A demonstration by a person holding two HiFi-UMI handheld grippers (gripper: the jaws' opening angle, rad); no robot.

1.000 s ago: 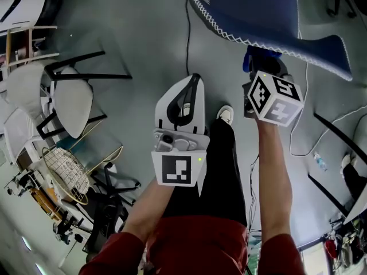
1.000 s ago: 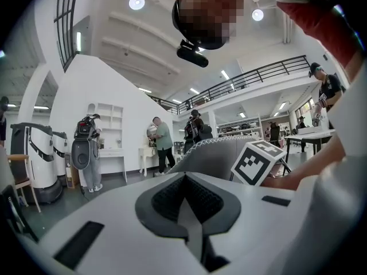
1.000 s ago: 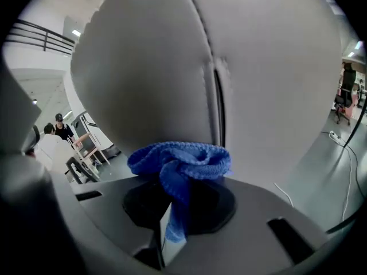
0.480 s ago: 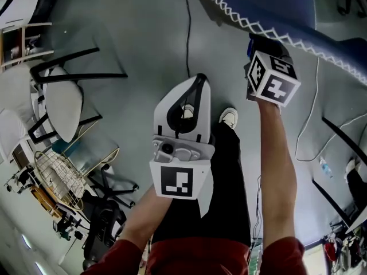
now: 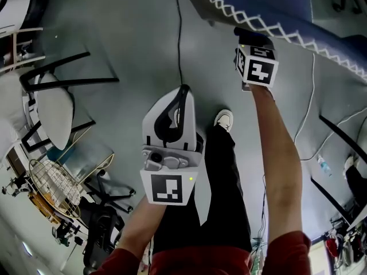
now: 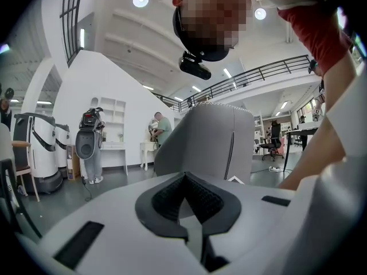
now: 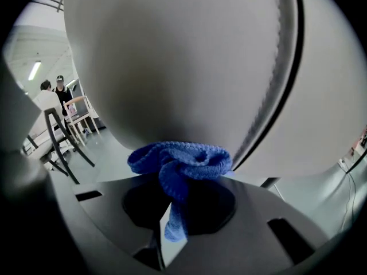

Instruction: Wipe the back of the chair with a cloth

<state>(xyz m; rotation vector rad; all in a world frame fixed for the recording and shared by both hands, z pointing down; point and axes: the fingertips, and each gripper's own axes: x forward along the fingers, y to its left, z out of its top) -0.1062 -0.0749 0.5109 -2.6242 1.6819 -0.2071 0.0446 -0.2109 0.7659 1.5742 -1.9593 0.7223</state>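
The chair (image 5: pixel 269 7) looks blue with white zigzag stitching at the top of the head view. In the right gripper view its back (image 7: pixel 183 62) is a smooth grey surface filling the frame. My right gripper (image 7: pixel 172 211) is shut on a bunched blue cloth (image 7: pixel 180 164), which presses against that back. In the head view the right gripper (image 5: pixel 252 39) sits just under the chair's stitched edge, and its marker cube hides the cloth. My left gripper (image 5: pixel 182 90) hangs lower and left, away from the chair. The left gripper (image 6: pixel 186 211) is shut with nothing in it.
A black-framed white chair (image 5: pixel 51 105) and a wire basket (image 5: pixel 54 179) stand at the left. A black cable (image 5: pixel 179 33) runs across the grey floor. The person's leg and shoe (image 5: pixel 223 118) are between the grippers. A bottle (image 5: pixel 322 164) lies at the right.
The right gripper has moved up and slightly left with the cloth, closer under the chair's stitched edge. The left gripper has drifted a little left and down.
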